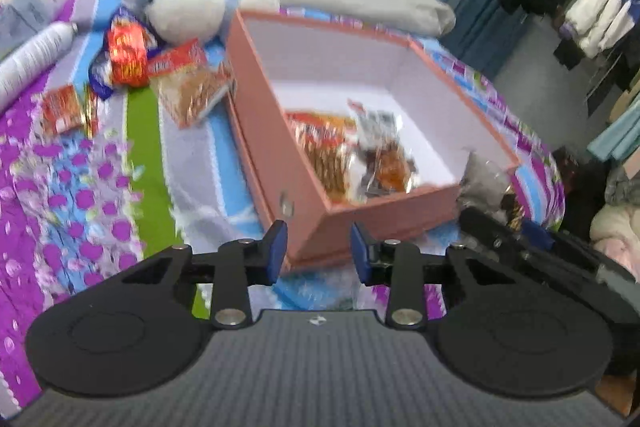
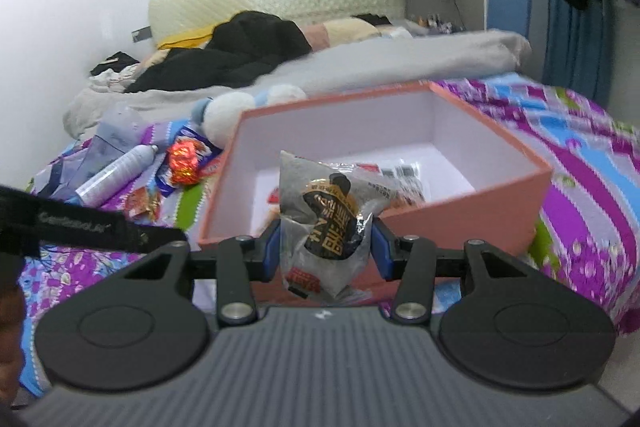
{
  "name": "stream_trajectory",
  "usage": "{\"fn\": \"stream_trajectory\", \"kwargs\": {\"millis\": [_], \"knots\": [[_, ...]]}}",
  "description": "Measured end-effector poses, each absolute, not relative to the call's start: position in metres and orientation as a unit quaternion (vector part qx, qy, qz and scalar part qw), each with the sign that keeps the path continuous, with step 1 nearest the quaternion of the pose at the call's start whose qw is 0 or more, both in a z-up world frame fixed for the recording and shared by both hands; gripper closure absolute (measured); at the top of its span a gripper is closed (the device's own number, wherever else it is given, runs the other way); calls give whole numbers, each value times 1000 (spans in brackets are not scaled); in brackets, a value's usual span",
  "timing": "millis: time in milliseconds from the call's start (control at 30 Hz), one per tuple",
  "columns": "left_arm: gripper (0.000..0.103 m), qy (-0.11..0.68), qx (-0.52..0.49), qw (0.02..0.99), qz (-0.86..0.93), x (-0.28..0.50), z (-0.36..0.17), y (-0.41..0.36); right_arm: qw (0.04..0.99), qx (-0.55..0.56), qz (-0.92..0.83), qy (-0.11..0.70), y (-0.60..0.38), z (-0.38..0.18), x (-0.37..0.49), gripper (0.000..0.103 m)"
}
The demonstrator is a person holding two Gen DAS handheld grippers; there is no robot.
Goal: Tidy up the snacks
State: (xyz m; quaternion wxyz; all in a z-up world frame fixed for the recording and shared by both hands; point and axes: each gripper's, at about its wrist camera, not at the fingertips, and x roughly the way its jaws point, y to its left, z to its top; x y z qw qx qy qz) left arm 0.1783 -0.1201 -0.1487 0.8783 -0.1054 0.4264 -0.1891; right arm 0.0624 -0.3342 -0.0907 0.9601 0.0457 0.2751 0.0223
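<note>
A pink cardboard box (image 1: 276, 151) stands open on the patterned bedspread, with a few snack packets (image 1: 332, 151) lying in its near corner. My left gripper (image 1: 319, 253) hovers just before the box's near corner, open, with nothing between its blue pads. My right gripper (image 2: 326, 247) is shut on a grey snack packet (image 2: 324, 219) with a black and gold label, held upright in front of the box (image 2: 460, 219). That packet (image 1: 484, 175) also shows at the box's right corner in the left wrist view. Loose snack packets (image 1: 127, 55) lie left of the box.
A white bottle (image 1: 32, 63) and a white plush toy (image 1: 186, 9) lie beside the loose snacks (image 2: 184, 163). A grey blanket (image 2: 360, 67) and black clothes (image 2: 240, 43) cover the far bed. Hanging clothes (image 1: 600, 15) fill the right side. A black strap (image 2: 60, 227) crosses the right view's left edge.
</note>
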Motion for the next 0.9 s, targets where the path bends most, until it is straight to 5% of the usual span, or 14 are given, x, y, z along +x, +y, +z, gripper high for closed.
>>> {"fn": "stream_trajectory", "kwargs": {"millis": [400, 667, 900], "knots": [[61, 476, -97, 857, -171, 162, -193, -105, 953, 65, 26, 296, -346, -110, 52, 54], [45, 497, -92, 840, -199, 156, -199, -112, 952, 70, 26, 296, -351, -110, 52, 54], [44, 539, -102, 803, -233, 139, -215, -111, 951, 79, 28, 299, -353, -112, 52, 54]]}}
